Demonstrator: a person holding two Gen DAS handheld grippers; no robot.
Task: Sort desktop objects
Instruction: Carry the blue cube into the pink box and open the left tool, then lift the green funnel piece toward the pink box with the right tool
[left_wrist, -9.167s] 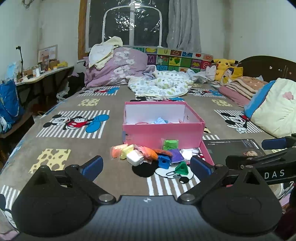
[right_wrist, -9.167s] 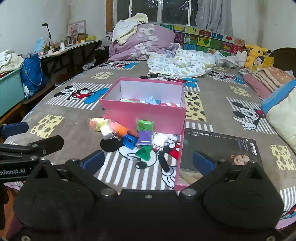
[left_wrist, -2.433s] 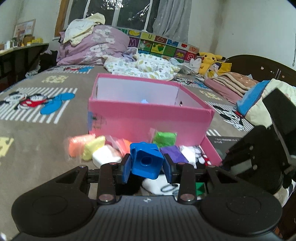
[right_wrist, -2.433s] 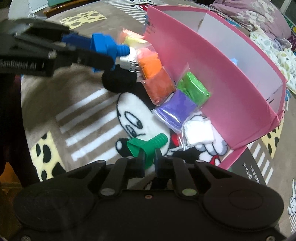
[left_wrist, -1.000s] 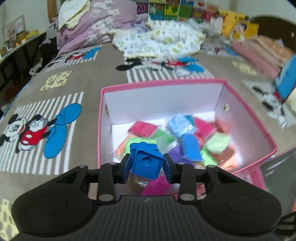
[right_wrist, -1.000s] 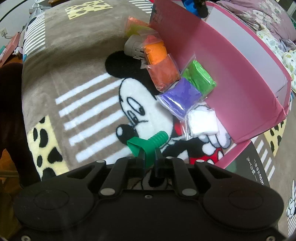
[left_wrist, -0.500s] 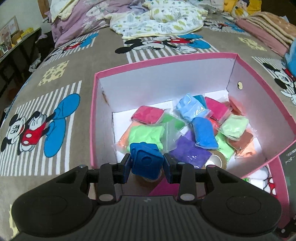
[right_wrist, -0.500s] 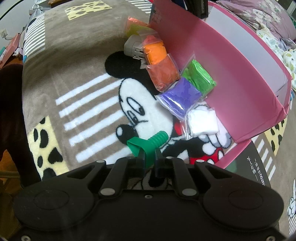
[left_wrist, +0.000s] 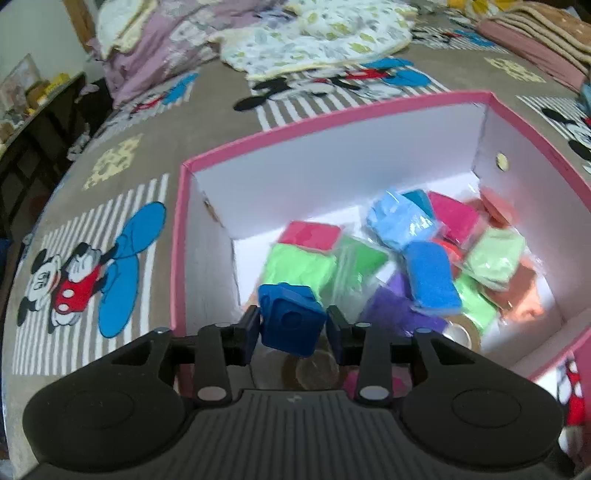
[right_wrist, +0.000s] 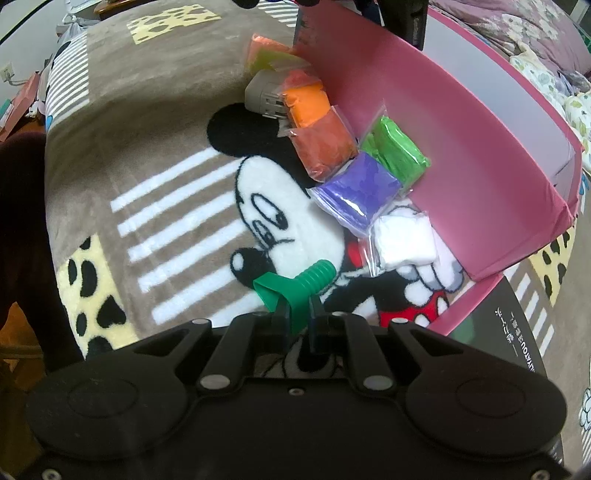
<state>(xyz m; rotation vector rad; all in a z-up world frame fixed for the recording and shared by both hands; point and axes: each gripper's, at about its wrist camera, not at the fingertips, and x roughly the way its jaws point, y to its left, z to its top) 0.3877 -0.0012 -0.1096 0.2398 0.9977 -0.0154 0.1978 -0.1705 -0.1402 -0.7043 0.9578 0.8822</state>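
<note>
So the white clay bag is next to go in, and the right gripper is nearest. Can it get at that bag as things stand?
Probably not yet: the right gripper is shut on the green piece. The white clay bag lies uncovered on the blanket beside the pink box.

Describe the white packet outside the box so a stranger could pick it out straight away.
Find the pink box on the cartoon-mouse blanket, then follow the row of bagged clay packets lying along its outer wall. The white packet lies at the end of that row nearest the box's corner, next to the purple packet. It is the only white one; its neighbours are purple, green and orange.
</note>
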